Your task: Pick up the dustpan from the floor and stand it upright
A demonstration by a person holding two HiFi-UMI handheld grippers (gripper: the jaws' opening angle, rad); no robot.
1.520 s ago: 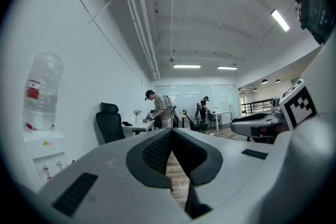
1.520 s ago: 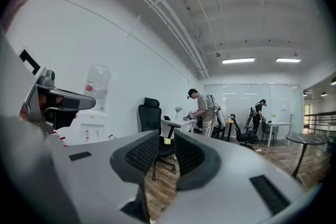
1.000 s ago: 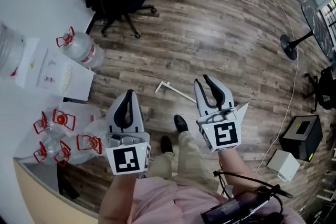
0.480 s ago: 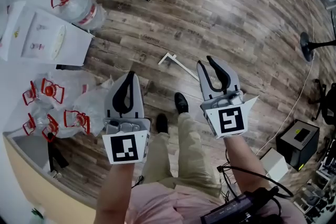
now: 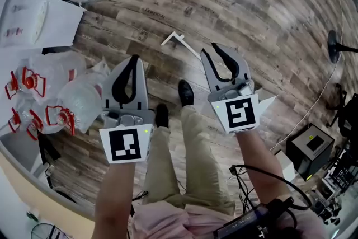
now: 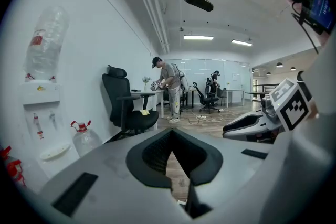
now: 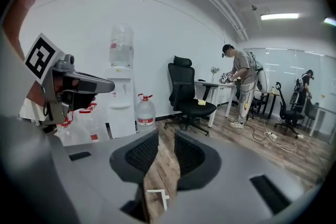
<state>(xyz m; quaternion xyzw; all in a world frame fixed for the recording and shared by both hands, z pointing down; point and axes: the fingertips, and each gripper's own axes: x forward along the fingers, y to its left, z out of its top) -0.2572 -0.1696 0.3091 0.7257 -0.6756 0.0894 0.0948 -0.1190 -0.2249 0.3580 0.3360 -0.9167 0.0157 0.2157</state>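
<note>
The dustpan lies flat on the wood floor. In the head view its thin white handle [image 5: 180, 41] runs from a T-shaped end toward my right gripper, and a white corner of its pan [image 5: 267, 103] shows past the marker cube. My right gripper [image 5: 211, 51] hovers over the handle, jaws slightly apart and empty. In the right gripper view the handle end [image 7: 158, 197] shows through the gap below the right gripper [image 7: 166, 136]. My left gripper [image 5: 133, 59] hangs to the left over bare floor, tips touching, holding nothing. In its own view the left gripper [image 6: 171, 131] points across the room.
Several large water bottles [image 5: 70, 104] and a white dispenser [image 5: 33, 19] crowd the left wall. The person's black shoes [image 5: 185, 92] stand between the grippers. A black box [image 5: 311, 145] and a fan base [image 5: 342, 47] sit right. An office chair [image 7: 187, 96] and people stand far off.
The head view has swung down and forward, so the chair has left the frame. Both grippers stay side by side, and the handle now lies just under the right gripper's tips.
</note>
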